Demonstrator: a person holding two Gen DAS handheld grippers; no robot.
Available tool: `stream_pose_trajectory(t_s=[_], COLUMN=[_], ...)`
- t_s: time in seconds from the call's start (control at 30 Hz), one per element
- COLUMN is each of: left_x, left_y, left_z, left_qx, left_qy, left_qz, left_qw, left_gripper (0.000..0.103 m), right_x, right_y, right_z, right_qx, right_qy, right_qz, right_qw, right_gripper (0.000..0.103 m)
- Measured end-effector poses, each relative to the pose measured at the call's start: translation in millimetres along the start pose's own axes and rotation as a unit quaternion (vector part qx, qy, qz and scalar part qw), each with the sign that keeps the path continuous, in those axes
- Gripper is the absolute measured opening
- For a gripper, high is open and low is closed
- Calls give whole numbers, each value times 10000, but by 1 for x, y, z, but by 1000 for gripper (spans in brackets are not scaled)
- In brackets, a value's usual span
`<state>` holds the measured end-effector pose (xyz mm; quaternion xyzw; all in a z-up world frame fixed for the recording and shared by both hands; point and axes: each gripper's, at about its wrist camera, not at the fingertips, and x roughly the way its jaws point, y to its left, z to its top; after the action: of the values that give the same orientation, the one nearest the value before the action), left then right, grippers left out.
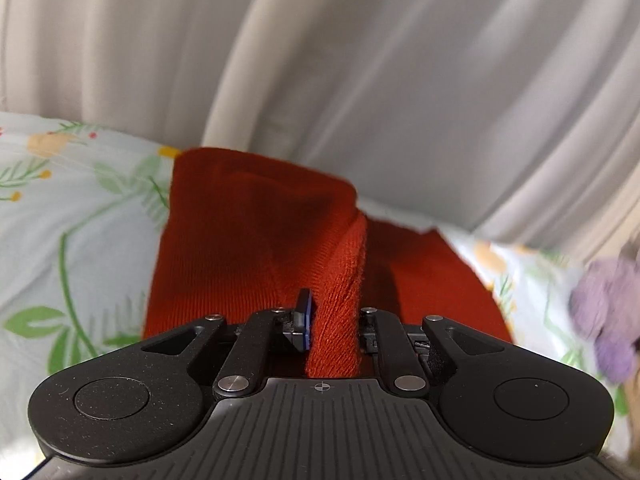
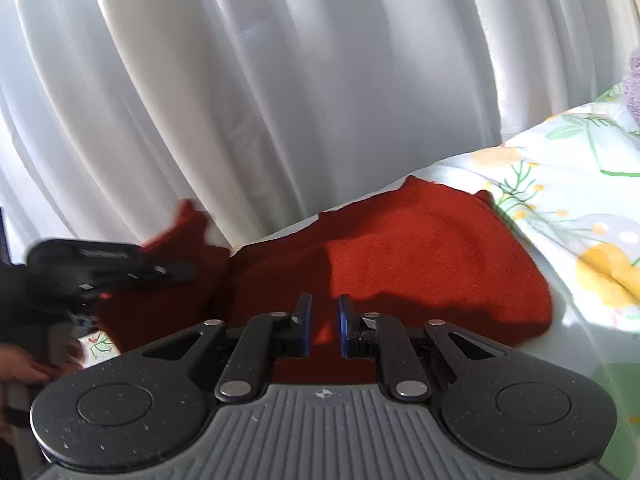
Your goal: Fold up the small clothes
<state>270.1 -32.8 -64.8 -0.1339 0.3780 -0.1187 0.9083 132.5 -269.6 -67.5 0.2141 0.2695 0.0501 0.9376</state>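
Observation:
A small red knit garment (image 1: 248, 240) lies on a floral bedsheet (image 1: 72, 208). My left gripper (image 1: 334, 320) is shut on a bunched fold of the red garment, which runs up between its jaws and is lifted off the sheet. In the right wrist view the garment (image 2: 420, 248) spreads across the sheet in front of my right gripper (image 2: 324, 320). The right jaws stand close together with red cloth between them, gripping its near edge. The left gripper (image 2: 108, 268) shows at the left of that view, holding a raised corner of the cloth.
White pleated curtains (image 1: 360, 60) hang right behind the bed, also in the right wrist view (image 2: 240, 80). A purple fuzzy item (image 1: 608, 312) lies on the sheet to the right. The floral sheet (image 2: 580, 208) extends to the right.

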Motion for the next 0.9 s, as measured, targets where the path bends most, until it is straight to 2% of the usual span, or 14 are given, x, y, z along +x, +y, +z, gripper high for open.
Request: stream_pose_trajectory(t_s=[0.07,0.1,0.13,0.17,0.2,0.23,0.3,0.4,0.5,0.57,0.63,0.8,0.83,0.9], left_x=[6,5,3,0,-6,-13,-34,-69,-75,-64,-52,-39,-39,-42], left_y=[-8,-11,-13,-10,-7,-2,9,33,58,71,81,87,83,79], left_z=[-11,-15,-17,-17,-18,-17,-13,-7,-4,-6,-11,-30,-34,-35], left_qx=[288,463,579,630,590,460,68,-474,-806,-943,-1106,-1425,-1387,-1259], left_qy=[-25,-84,-97,-49,65,166,158,-320,-671,-526,-328,111,135,105], left_qz=[76,58,-38,-244,-560,-812,-985,-689,256,804,896,-44,-167,-273], left_qw=[9996,9989,9983,9977,9967,9955,9950,9960,9942,9909,9893,9897,9901,9916], left_gripper=[18,24,37,43,50,51,53,63,62,60,58,59,61,62], right_x=[-3,-4,-4,-5,-5,-5,-3,1,4,12,22,51,55,59], right_y=[-3,-5,-5,-6,-7,-8,-10,-8,5,21,39,52,48,38], right_z=[0,0,1,1,2,3,4,8,12,13,11,-8,-12,-18], right_qx=[22,29,33,34,31,39,64,91,32,-149,-403,-722,-709,-793], right_qy=[7,5,-1,-14,-29,-49,-73,-28,30,138,273,811,932,1094], right_qz=[-43,-61,-75,-89,-99,-89,-73,13,341,569,766,637,549,418], right_qw=[10000,10000,10000,10000,9999,9999,9999,10000,9994,9982,9959,9920,9916,9899], right_gripper=[12,12,12,12,12,14,21,23,23,23,23,19,17,4])
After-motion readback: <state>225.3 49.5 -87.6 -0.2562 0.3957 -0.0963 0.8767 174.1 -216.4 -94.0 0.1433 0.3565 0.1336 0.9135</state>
